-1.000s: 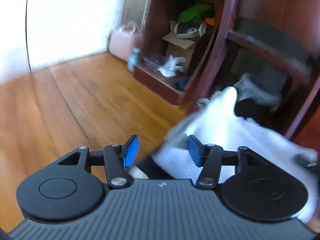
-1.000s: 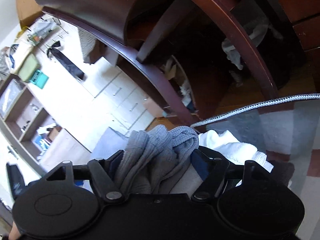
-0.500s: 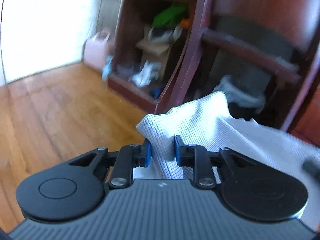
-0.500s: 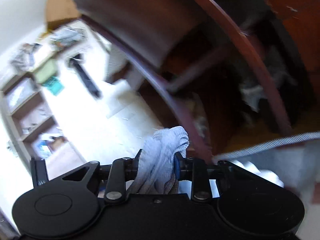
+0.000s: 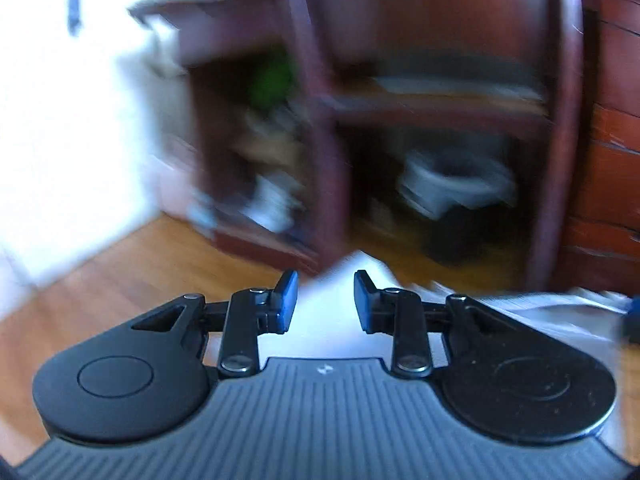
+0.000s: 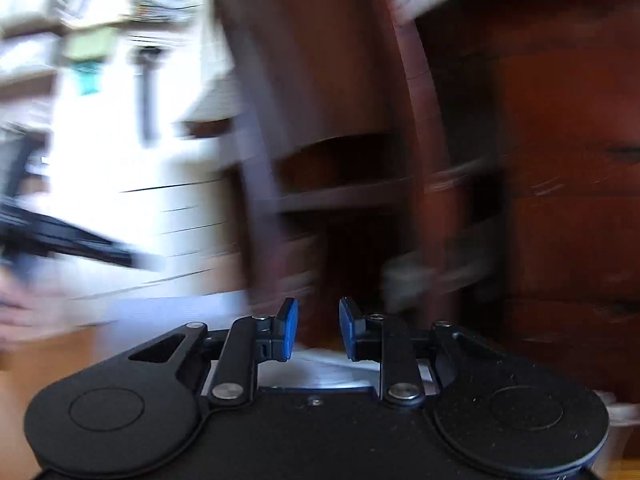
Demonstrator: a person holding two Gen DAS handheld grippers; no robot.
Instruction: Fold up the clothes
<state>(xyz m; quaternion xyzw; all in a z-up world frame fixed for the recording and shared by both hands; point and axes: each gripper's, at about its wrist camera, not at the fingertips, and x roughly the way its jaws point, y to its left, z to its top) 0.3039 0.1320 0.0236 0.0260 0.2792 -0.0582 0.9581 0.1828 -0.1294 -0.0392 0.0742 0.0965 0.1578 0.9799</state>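
Left gripper (image 5: 325, 299) jaws stand released, blue pads apart; the white cloth (image 5: 336, 320) lies below between them, toward 6 o'clock. Right gripper (image 6: 318, 328) jaws likewise released, empty, facing blurred dark-red wooden furniture (image 6: 560, 160).

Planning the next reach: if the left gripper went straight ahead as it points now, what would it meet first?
Probably the white cloth lying just ahead of the open left gripper. Beyond it stands the dark wooden shelf post; blur leaves depth unclear.
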